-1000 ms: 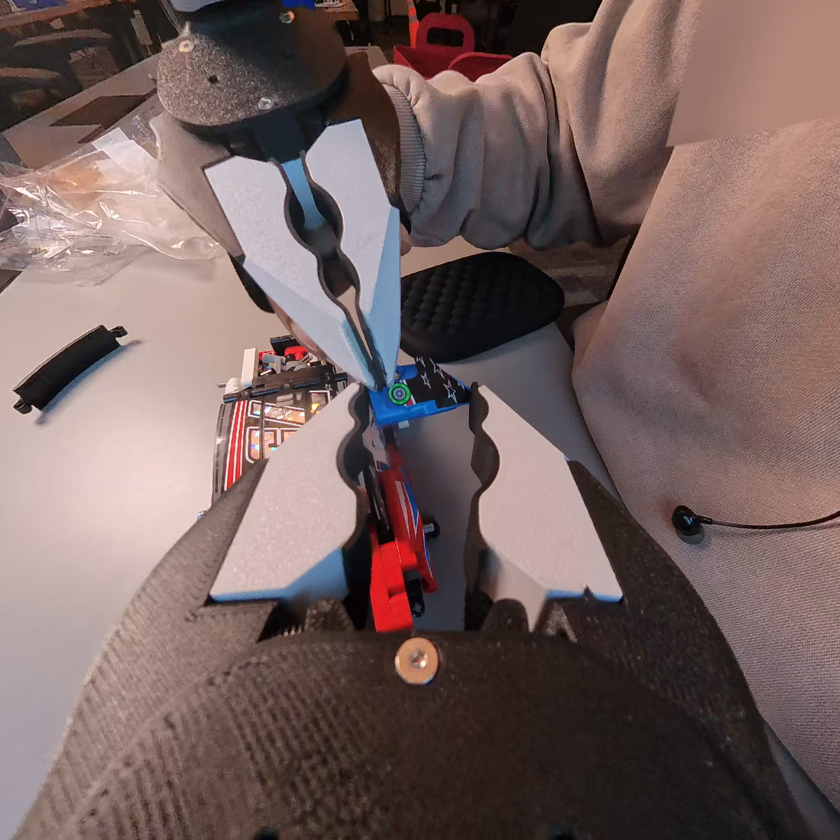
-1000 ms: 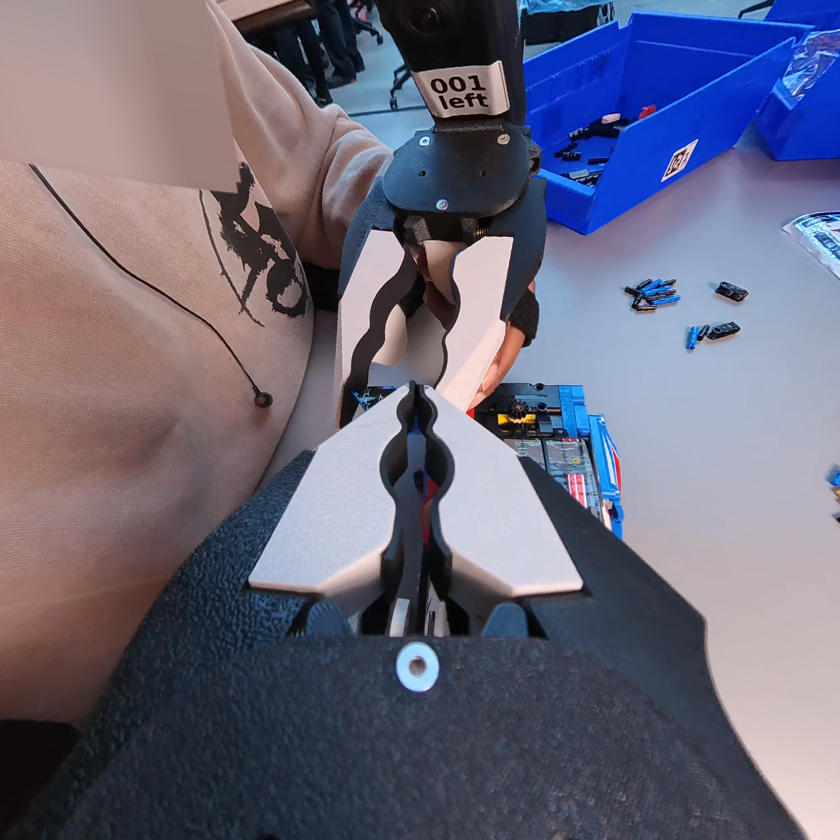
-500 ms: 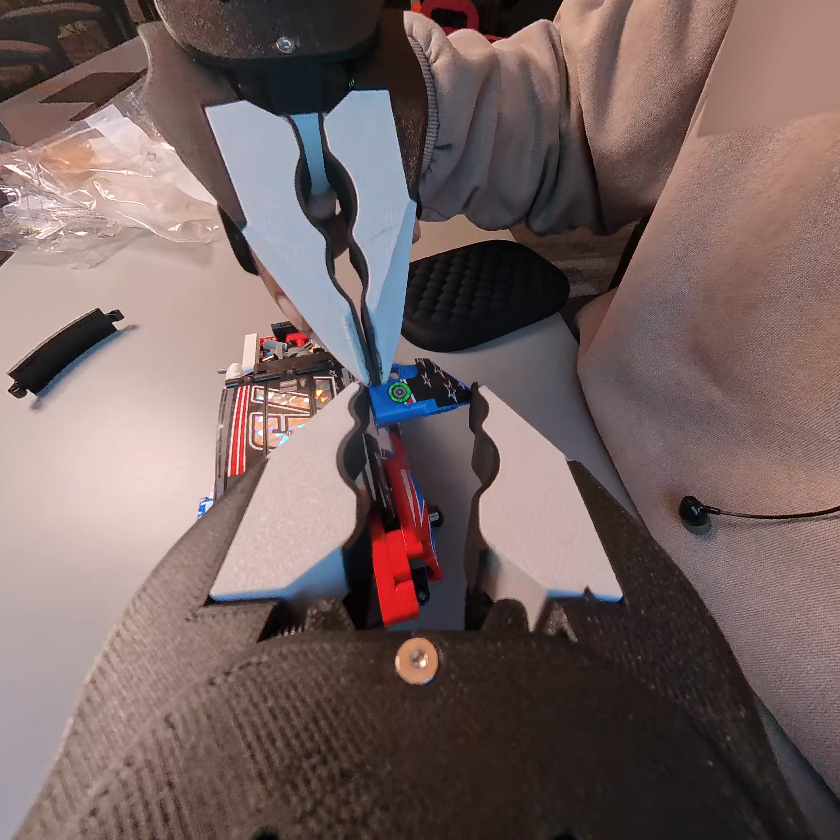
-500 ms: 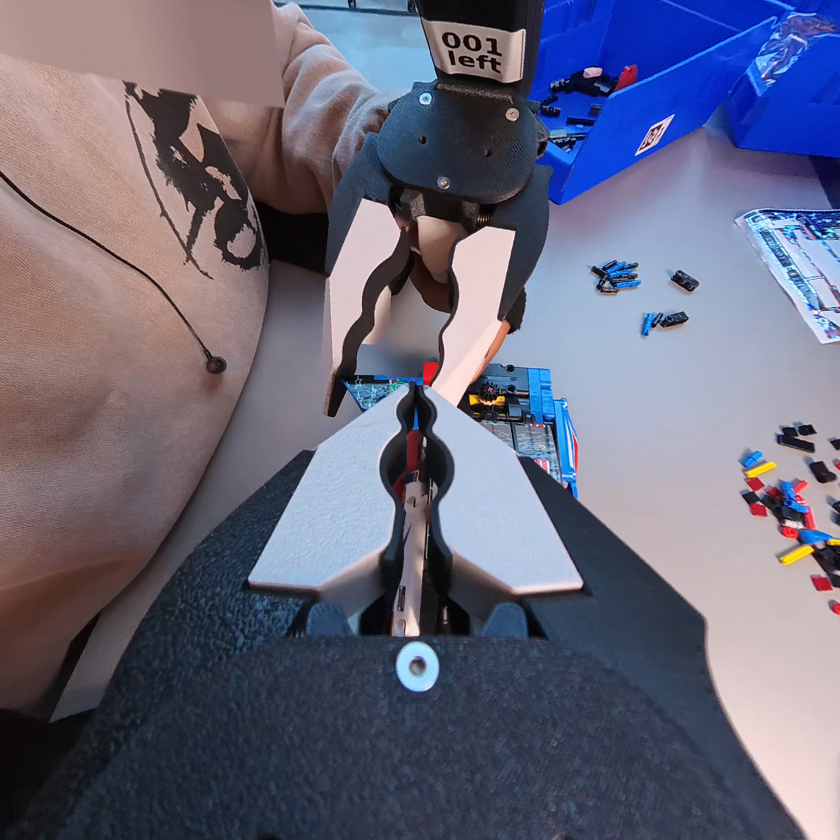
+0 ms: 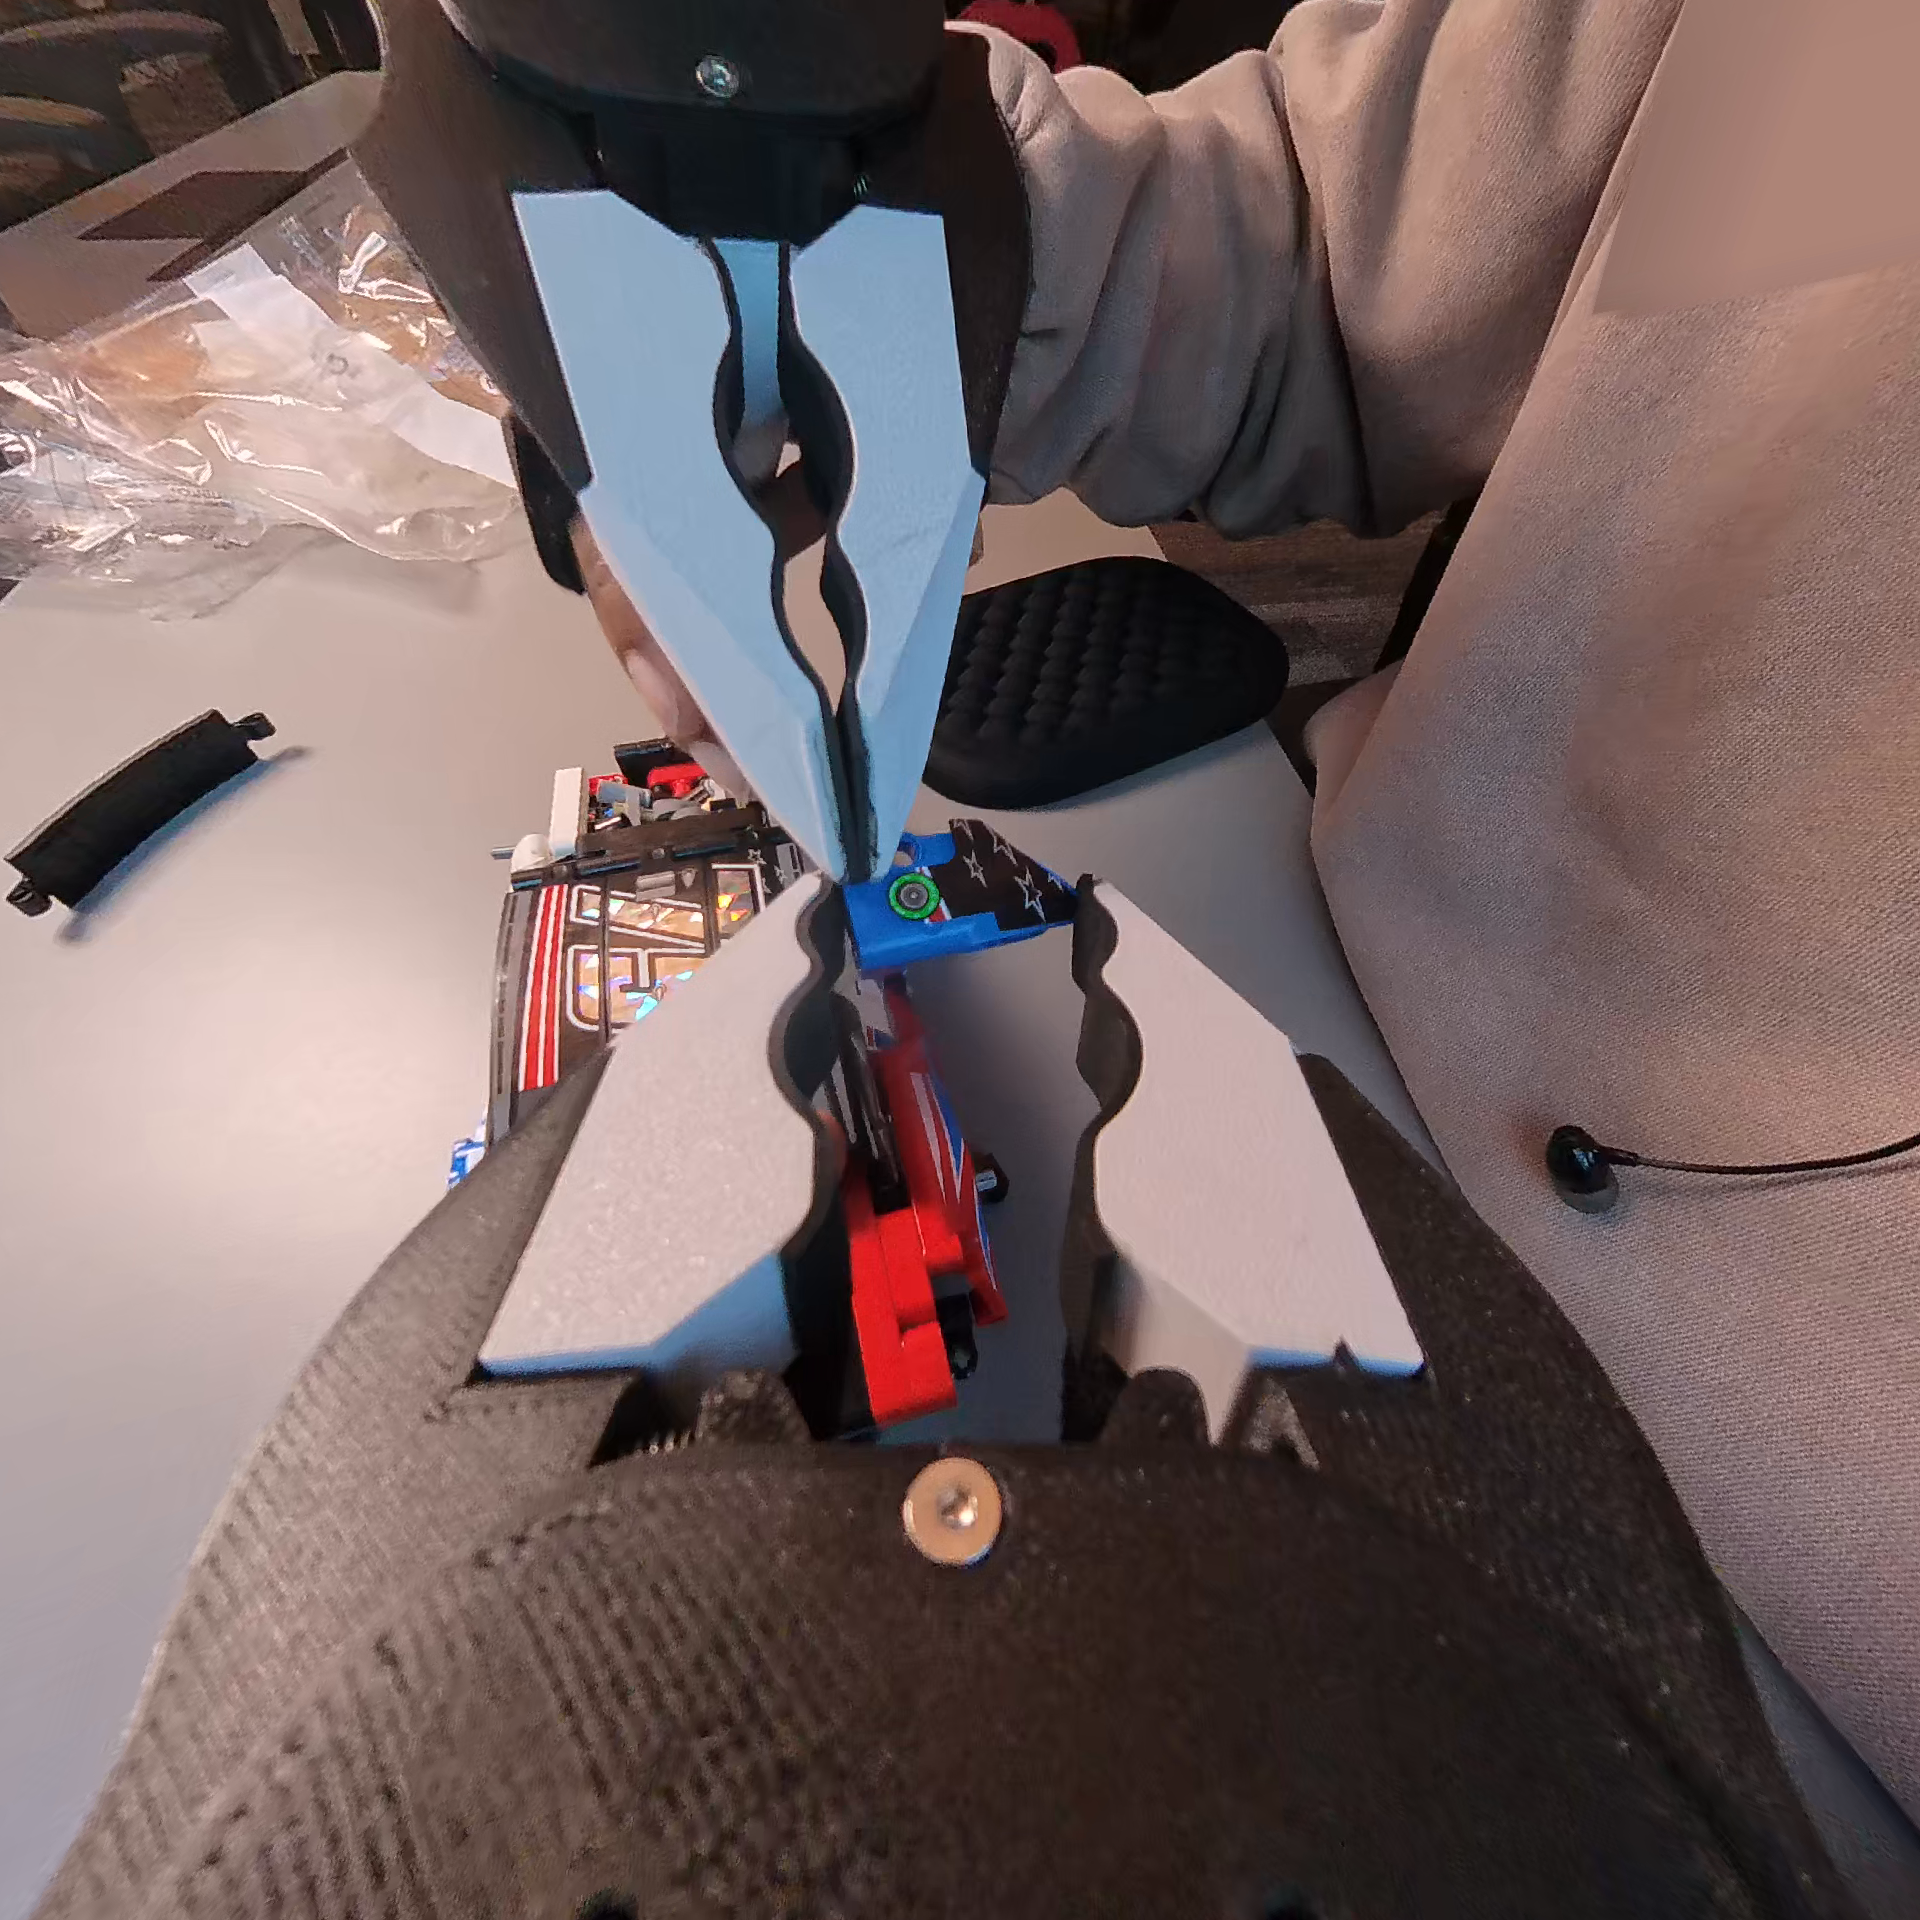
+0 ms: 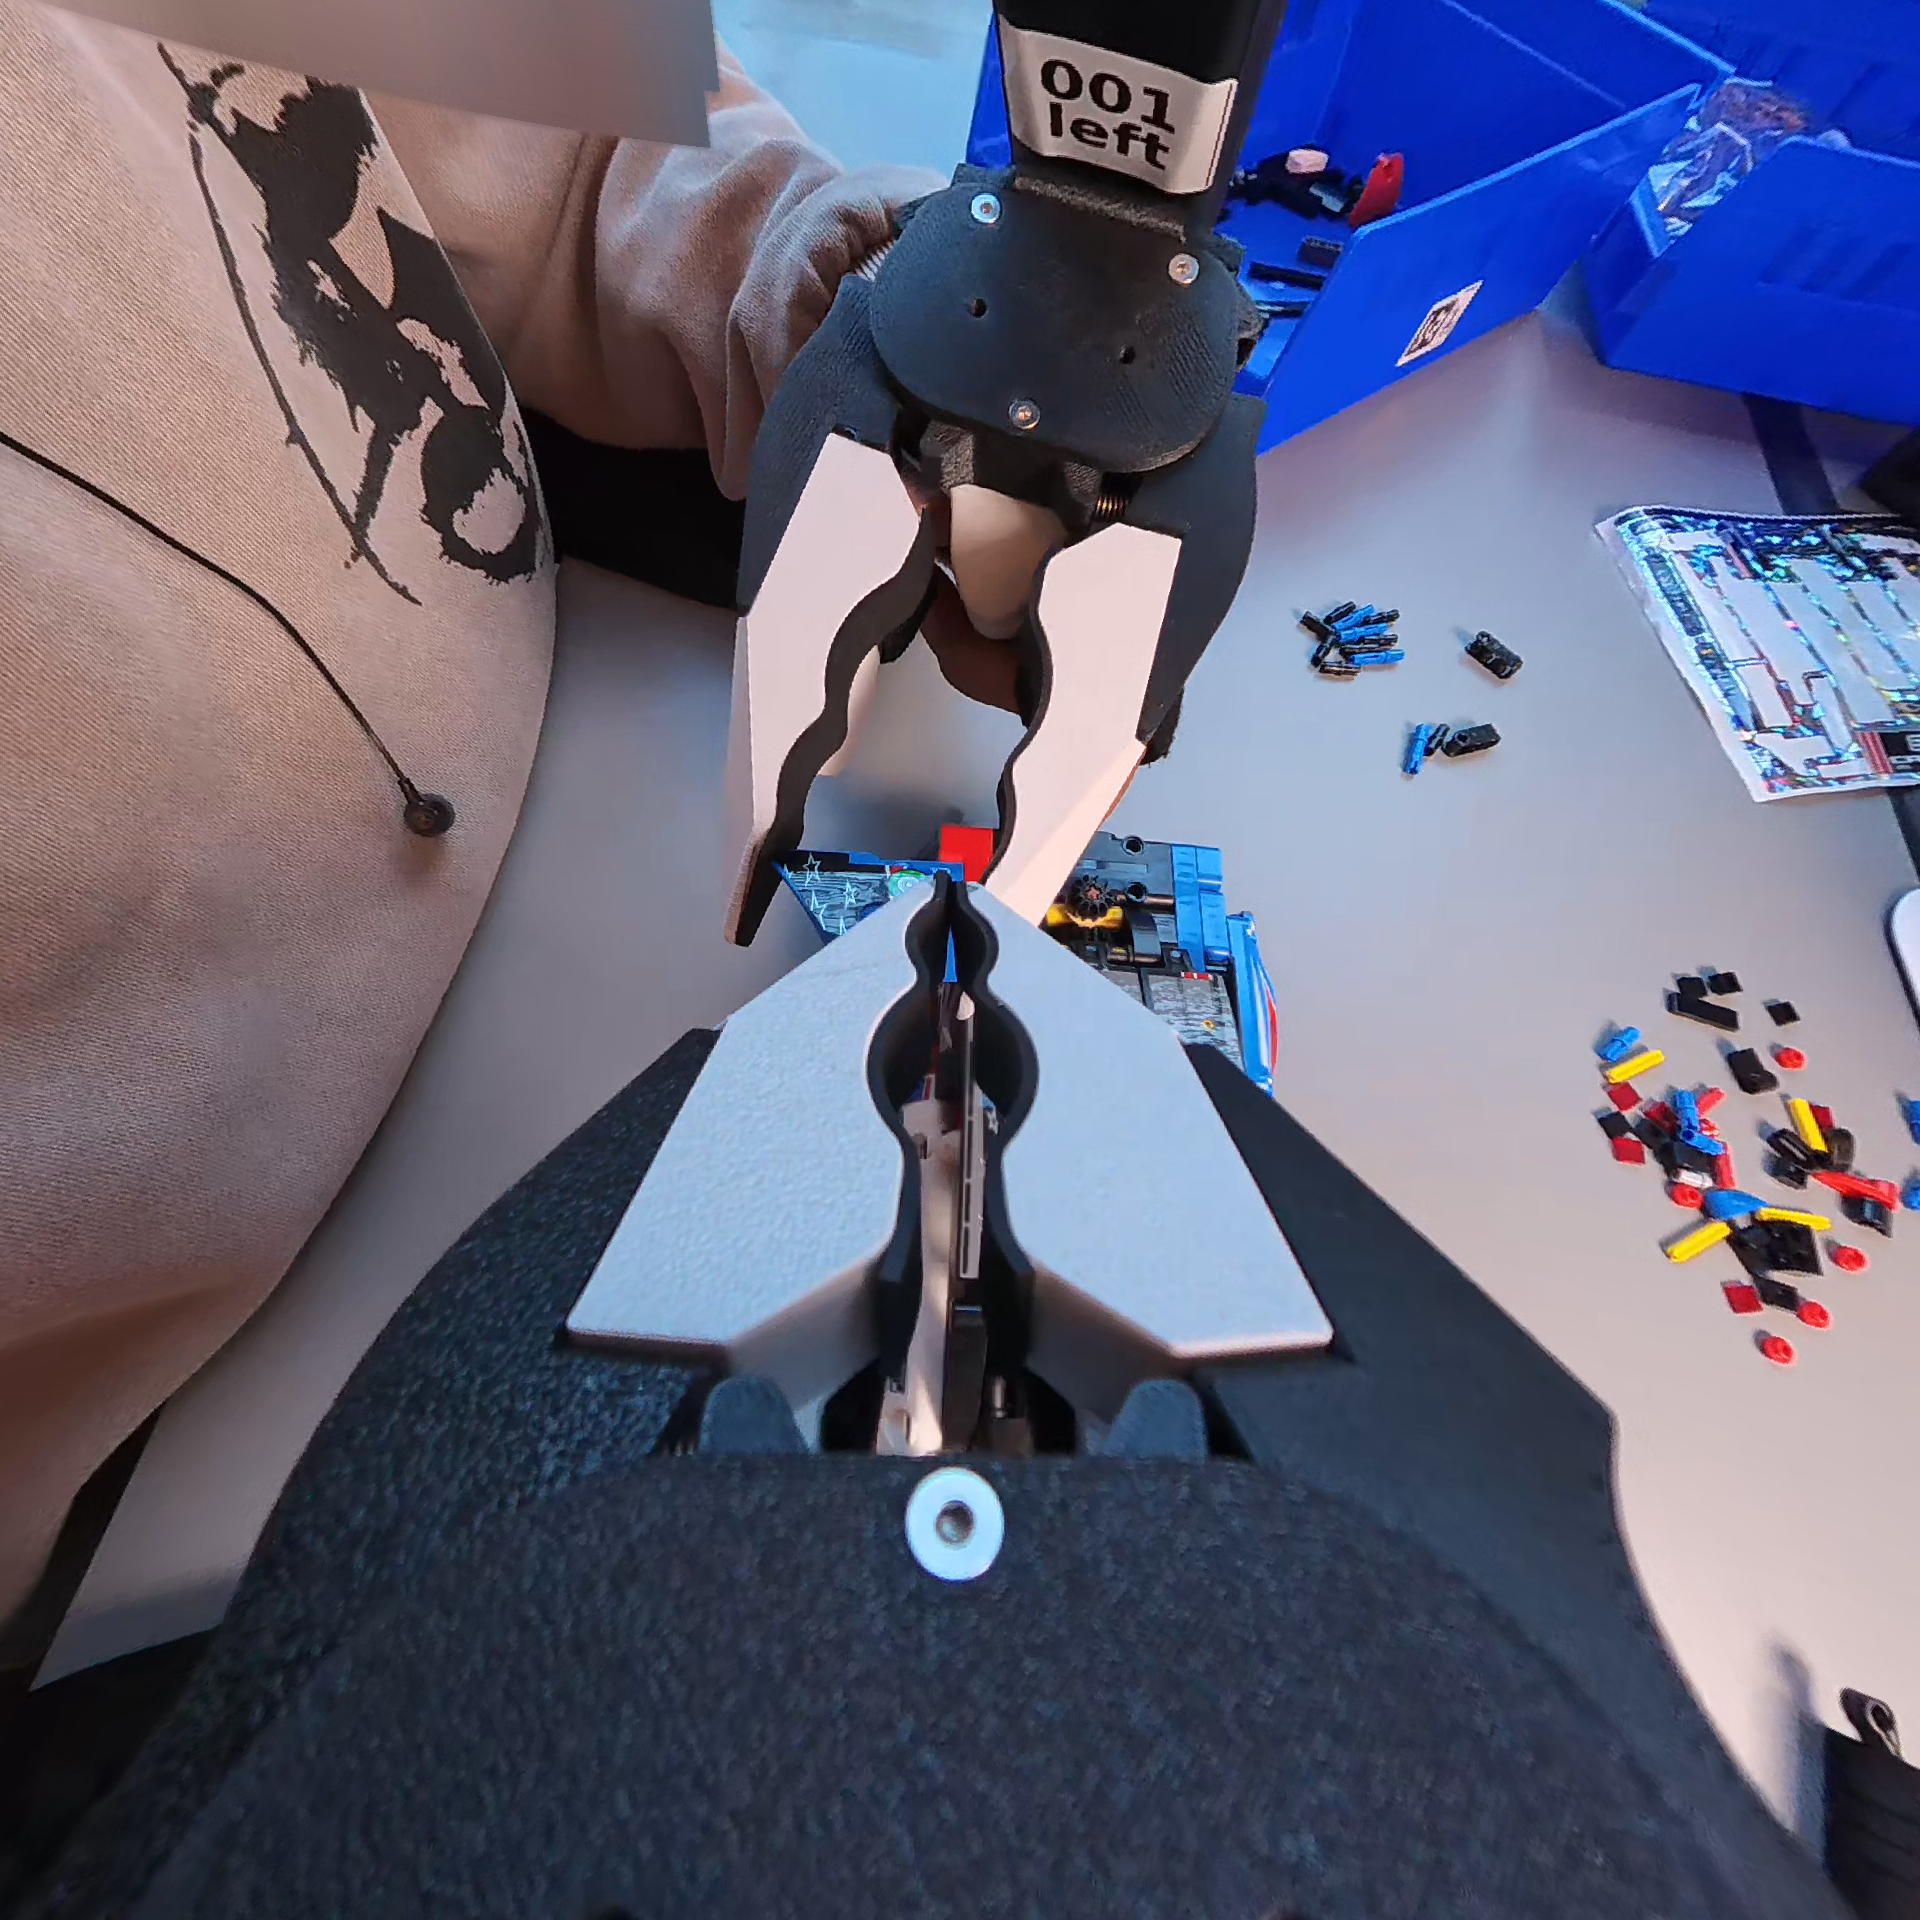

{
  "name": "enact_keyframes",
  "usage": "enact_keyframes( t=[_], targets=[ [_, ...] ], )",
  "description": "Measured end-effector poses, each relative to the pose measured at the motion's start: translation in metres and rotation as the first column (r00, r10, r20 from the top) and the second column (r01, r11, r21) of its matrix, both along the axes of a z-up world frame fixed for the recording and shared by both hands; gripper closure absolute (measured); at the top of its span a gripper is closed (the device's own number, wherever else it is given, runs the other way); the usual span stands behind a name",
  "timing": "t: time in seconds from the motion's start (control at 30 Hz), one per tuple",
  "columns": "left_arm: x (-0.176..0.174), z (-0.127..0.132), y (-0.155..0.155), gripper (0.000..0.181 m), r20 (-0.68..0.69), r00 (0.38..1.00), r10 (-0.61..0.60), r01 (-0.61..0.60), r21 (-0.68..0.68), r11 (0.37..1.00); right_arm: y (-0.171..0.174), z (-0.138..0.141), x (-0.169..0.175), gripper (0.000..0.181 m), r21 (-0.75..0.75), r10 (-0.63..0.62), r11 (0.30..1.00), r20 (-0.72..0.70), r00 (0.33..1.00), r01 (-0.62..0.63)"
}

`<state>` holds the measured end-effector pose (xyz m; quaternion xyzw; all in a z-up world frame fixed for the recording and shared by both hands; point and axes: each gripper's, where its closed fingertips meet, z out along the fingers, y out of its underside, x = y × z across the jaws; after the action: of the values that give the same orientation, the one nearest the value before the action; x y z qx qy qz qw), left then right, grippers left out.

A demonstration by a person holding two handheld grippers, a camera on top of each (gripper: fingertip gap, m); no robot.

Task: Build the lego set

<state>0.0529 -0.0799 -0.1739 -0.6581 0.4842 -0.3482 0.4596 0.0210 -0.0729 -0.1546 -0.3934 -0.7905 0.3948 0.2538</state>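
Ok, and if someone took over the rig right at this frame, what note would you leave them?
Left gripper: open, straddling the model's red section and blue star panel.
Right gripper: shut, tips at that panel's corner; whether it pinches it is unclear.
Model body lies on the table, stickered and partly built.
Left to do: loose pieces, pins and a black curved piece are unused. A sticker sheet lies nearby.
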Motion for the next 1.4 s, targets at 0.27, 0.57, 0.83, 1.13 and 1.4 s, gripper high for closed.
enact_keyframes(
  t=[0.27, 0.57, 0.83, 1.13, 1.4],
  targets=[
    [0.007, 0.007, -0.007, 0.138, 0.012, 0.999, -0.032, 0.031, 0.051, 0.998, 0.006, 0.014, 0.002, 0.152, -0.253, -0.045, 0.966, 0.017, 0.999, 0.048],
    [-0.009, 0.006, 0.019, 0.139, -0.045, 0.99, 0.13, -0.123, 0.143, 0.982, 0.029, 0.017, -0.009, 0.139, -0.517, -0.37, 0.779, 0.078, 0.926, 0.355],
    [-0.009, 0.012, 0.021, 0.139, -0.047, 0.986, 0.161, -0.147, 0.223, 0.964, 0.022, -0.005, -0.018, 0.137, -0.62, -0.392, 0.65, 0.222, 0.893, 0.439],
    [-0.023, 0.024, 0.033, 0.139, -0.049, 0.962, 0.267, -0.232, 0.362, 0.903, 0.039, 0.02, -0.016, 0.154, -0.794, -0.484, 0.414, 0.222, 0.847, 0.444],
    [-0.03, 0.033, 0.042, 0.139, -0.034, 0.935, 0.352, -0.302, 0.444, 0.844, 0.017, 0.022, -0.015, 0.178, -0.82, -0.461, 0.428, 0.165, 0.872, 0.381]
  ],
)
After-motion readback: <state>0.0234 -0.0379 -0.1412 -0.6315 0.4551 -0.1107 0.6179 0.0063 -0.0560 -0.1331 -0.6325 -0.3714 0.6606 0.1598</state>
